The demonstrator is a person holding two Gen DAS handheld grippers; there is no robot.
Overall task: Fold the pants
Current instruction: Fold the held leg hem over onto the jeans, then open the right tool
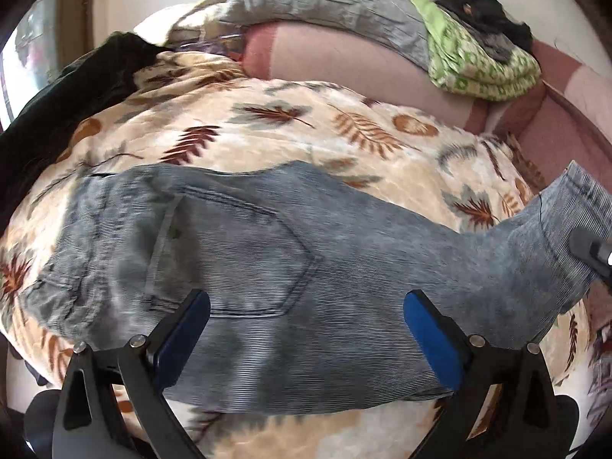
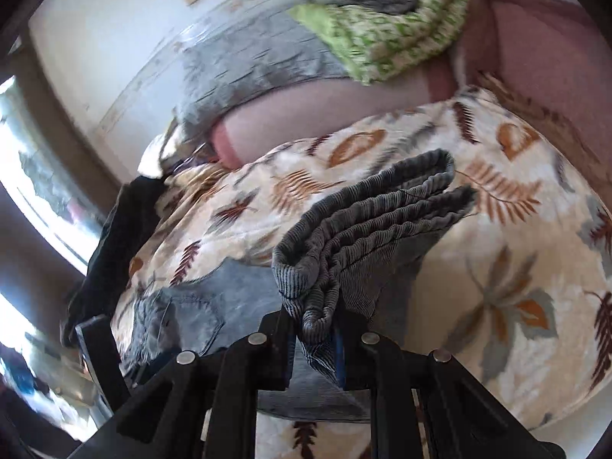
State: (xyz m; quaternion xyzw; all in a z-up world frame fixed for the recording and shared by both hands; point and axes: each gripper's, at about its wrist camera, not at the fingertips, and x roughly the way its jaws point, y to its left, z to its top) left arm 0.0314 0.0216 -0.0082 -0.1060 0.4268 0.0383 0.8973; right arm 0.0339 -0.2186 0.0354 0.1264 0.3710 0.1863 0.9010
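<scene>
Leaf-print blanket covers the bed; black garment lies at its left edge; grey pillow behind; green patterned cloth beside it.

Lying spread across the leaf-print blanket, grey pants, hovering wide apart above the seat pocket, left tool, lifting at right, one leg end

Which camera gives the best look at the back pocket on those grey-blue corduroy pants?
The left wrist view: the back pocket lies flat and whole on the pants. The right wrist view shows it small, blurred and partly hidden.
</scene>
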